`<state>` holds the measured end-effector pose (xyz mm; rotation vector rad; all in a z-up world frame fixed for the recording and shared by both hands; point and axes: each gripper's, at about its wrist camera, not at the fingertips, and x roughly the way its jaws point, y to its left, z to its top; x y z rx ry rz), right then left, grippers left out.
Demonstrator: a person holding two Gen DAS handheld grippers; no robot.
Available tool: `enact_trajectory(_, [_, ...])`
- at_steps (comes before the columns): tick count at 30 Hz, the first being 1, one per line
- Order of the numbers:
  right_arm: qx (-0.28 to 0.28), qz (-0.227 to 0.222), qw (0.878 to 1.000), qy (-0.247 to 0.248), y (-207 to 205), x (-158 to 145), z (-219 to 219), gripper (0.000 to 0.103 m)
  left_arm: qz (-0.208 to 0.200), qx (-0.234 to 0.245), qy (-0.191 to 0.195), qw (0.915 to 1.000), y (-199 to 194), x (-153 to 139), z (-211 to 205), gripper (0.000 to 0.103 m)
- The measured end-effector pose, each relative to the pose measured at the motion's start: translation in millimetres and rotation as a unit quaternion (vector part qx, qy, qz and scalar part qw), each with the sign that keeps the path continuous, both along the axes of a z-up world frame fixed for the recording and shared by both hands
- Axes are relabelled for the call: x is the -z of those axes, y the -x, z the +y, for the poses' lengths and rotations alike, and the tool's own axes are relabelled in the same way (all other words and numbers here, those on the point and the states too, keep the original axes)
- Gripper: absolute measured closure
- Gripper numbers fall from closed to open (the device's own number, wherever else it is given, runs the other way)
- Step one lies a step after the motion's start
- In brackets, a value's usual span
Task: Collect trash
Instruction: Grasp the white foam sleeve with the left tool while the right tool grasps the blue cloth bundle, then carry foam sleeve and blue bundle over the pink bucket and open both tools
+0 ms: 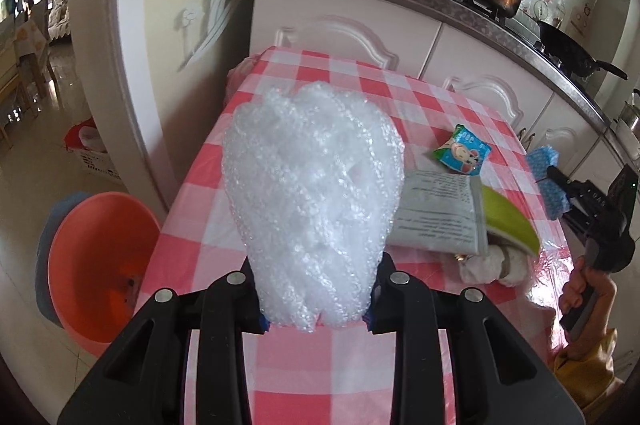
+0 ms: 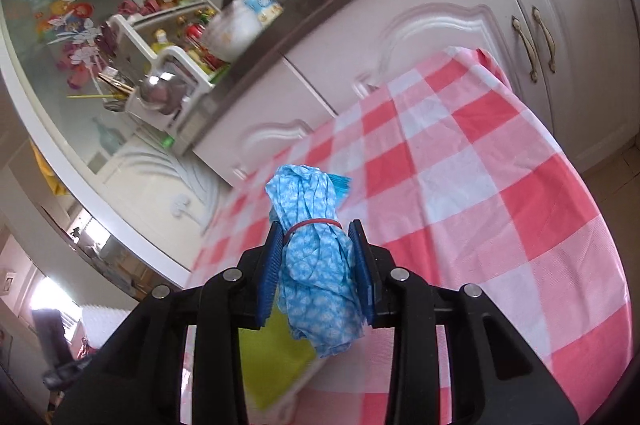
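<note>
Checked pink-and-white cloth covers the tabletop (image 1: 436, 105), which stands against white kitchen cabinets (image 1: 344, 37). On the floor to the tabletop's left sits an orange basin (image 1: 96, 265), well apart from the trash on the cloth.

Largest of the trash is a wad of bubble wrap (image 1: 312, 193), white and crumpled. The left tool (image 1: 318, 321) is clamped on its lower end and holds it above the near part of the cloth, with the wad rising upright between the black arms.

Behind it to the right lies a grey printed bag (image 1: 436, 213), flat on the cloth. A green-yellow peel (image 1: 512, 221) rests on the bag's right edge, and a crumpled white tissue (image 1: 492, 265) lies just beside the peel, nearer the camera. A small green snack packet (image 1: 462, 151) lies beyond the bag, apart from it.

At the right edge of the tabletop, the right tool (image 2: 318, 265) is closed on a blue patterned cloth bundle (image 2: 316, 265), bound round with a red rubber band (image 2: 312, 223). Its blue pads (image 2: 270, 273) press on both sides of the bundle, which is lifted clear of the checked cloth. A hand (image 1: 580, 289) in a yellow sleeve (image 1: 588, 373) grips that tool's handle.
</note>
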<state>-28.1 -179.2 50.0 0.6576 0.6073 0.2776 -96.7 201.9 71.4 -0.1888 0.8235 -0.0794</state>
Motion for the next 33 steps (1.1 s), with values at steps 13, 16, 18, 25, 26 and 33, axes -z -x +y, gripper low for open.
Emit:
enact_trajectory(13, [-0.107, -0.014, 0.994, 0.013, 9, -47, 101, 0.068, 0.004, -0.080, 0.014, 0.9967, 25, 31, 93, 0.069])
enact_trajectory(16, [-0.147, -0.006, 0.989, 0.016, 9, -50, 137, 0.068, 0.005, -0.108, 0.022, 0.9939, 31, 39, 118, 0.069])
enact_trajectory(18, [-0.174, 0.004, 0.985, 0.023, 8, -49, 162, 0.068, 0.003, -0.130, 0.028, 0.9911, 36, 43, 138, 0.068])
enact_trajectory(25, [-0.286, 0.041, 0.957, 0.031, 5, -40, 264, 0.068, 0.004, -0.193, 0.062, 0.9792, 53, 59, 196, 0.066])
enact_trajectory(26, [-0.301, 0.044, 0.952, 0.034, 5, -40, 278, 0.068, 0.006, -0.198, 0.066, 0.9779, 54, 61, 200, 0.066])
enact_trajectory(33, [-0.390, 0.057, 0.916, 0.073, 6, -33, 374, 0.068, 0.022, -0.219, 0.089, 0.9715, 58, 85, 225, 0.066])
